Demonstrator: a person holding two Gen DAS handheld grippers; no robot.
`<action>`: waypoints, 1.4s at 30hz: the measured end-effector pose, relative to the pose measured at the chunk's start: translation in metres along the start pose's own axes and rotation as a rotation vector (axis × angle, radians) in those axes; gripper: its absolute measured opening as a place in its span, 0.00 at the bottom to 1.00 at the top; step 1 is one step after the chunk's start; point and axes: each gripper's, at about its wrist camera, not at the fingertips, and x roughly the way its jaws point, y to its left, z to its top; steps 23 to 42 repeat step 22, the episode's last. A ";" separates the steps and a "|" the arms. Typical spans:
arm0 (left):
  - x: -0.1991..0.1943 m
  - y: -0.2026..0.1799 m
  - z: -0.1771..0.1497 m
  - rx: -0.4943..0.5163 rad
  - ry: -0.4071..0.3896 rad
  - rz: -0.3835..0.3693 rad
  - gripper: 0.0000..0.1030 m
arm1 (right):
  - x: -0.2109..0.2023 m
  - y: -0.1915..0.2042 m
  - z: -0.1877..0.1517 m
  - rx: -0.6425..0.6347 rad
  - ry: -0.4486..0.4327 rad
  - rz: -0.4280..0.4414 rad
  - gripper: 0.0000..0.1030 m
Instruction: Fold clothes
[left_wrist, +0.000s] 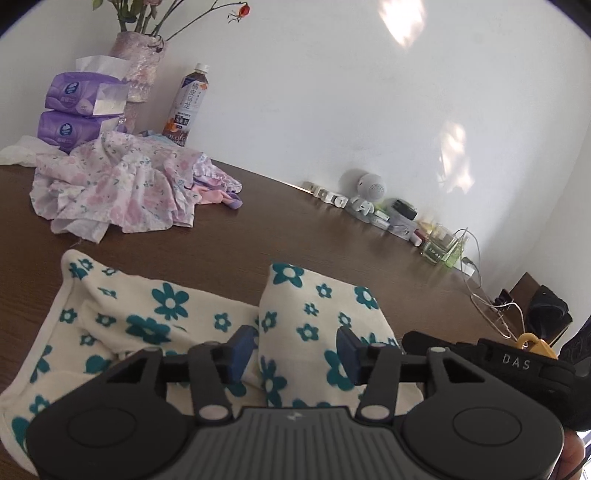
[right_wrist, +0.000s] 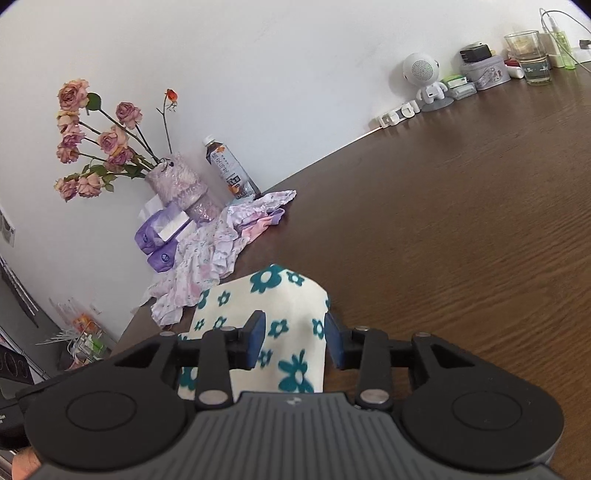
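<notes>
Clothes first: the cream garment (left_wrist: 192, 317) with teal flowers is lying on the brown table (right_wrist: 461, 229), bunched right under me. My left gripper (left_wrist: 297, 354) is hovering with jaws spread wide around a raised fold, not pinching it. My right gripper (right_wrist: 293, 341) is doing likewise, jaws parted on either side of a lifted fold. Farther back, a pink floral pile (left_wrist: 114, 188) is sitting beside tissue packs (left_wrist: 70, 110), a vase (right_wrist: 181, 186) and a bottle (left_wrist: 186, 105).

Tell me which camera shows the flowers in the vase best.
Right wrist view: the flowers show whole, pink blooms and stems rising from the vase. The left wrist view cuts them off, leaving only stems and one red bud above the vase.
</notes>
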 end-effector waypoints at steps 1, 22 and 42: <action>0.004 0.000 0.001 -0.010 0.011 -0.006 0.46 | 0.006 -0.001 0.001 0.012 0.013 0.001 0.35; 0.037 0.009 0.019 -0.120 0.026 -0.031 0.22 | 0.053 -0.027 0.025 0.251 0.074 0.043 0.15; 0.037 0.009 0.019 -0.120 0.026 -0.031 0.22 | 0.053 -0.027 0.025 0.251 0.074 0.043 0.15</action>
